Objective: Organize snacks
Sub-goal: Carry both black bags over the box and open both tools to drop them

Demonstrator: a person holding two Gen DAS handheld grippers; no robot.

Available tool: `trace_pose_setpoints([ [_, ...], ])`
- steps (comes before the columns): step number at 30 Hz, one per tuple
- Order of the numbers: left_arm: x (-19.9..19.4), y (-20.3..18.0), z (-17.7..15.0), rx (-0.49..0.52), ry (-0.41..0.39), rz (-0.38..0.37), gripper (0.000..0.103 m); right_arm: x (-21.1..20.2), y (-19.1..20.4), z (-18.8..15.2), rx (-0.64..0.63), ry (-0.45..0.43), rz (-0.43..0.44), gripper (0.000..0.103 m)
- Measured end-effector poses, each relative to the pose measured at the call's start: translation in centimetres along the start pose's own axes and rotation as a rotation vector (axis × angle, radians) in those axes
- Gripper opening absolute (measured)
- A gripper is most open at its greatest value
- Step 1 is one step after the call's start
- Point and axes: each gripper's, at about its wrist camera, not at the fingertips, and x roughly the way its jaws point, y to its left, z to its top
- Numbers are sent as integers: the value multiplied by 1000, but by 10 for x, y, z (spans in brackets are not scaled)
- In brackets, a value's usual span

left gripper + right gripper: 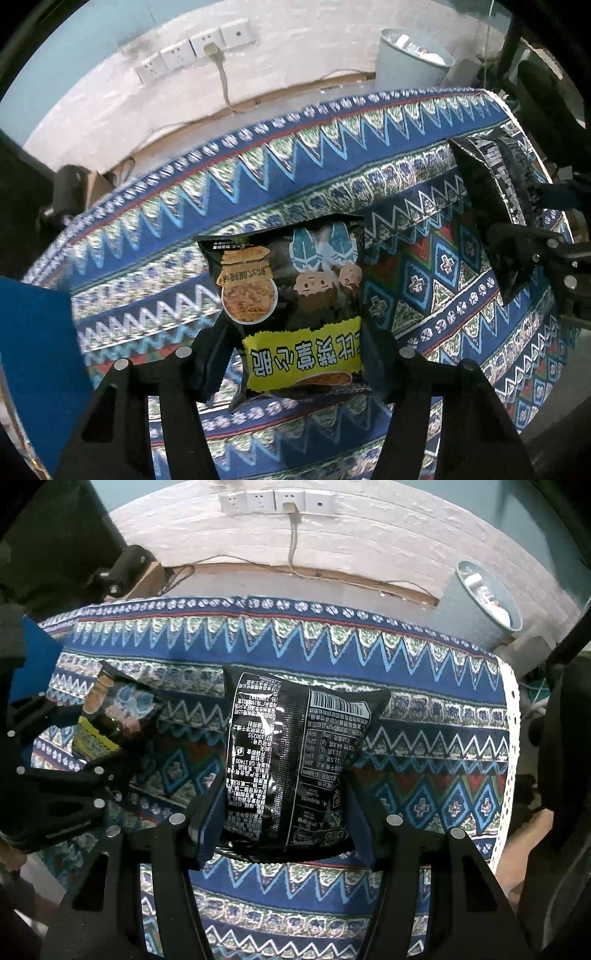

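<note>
A black snack bag with a yellow label (288,288) sits between the fingers of my left gripper (295,365), whose pads press on its lower sides. In the right wrist view this bag (122,705) is tilted in the left gripper (96,738) at the far left. My right gripper (284,827) is shut on a second black bag (291,746), its printed back and barcode facing the camera. From the left wrist view that bag (484,192) and the right gripper (517,221) are at the far right. Both bags are over the patterned tablecloth (332,166).
The blue zigzag tablecloth (406,657) covers the table to its far edge. A blue box (33,350) stands at the left. Beyond the table are a pale bin (480,602) on the floor at the right and wall sockets (277,500) with a cable.
</note>
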Motion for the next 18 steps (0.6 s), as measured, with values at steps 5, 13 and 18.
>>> trace_pose_setpoints([
  [5,-29,5,-5,18,-53,23,63,-13,8,1,-14,-27,-3,59],
  [13,-70,41,-29,24,-110,53,63,-29,24,-2,-44,-56,1,59],
  [18,-99,57,-41,23,-149,83,63,-42,38,-1,-58,-80,14,59],
])
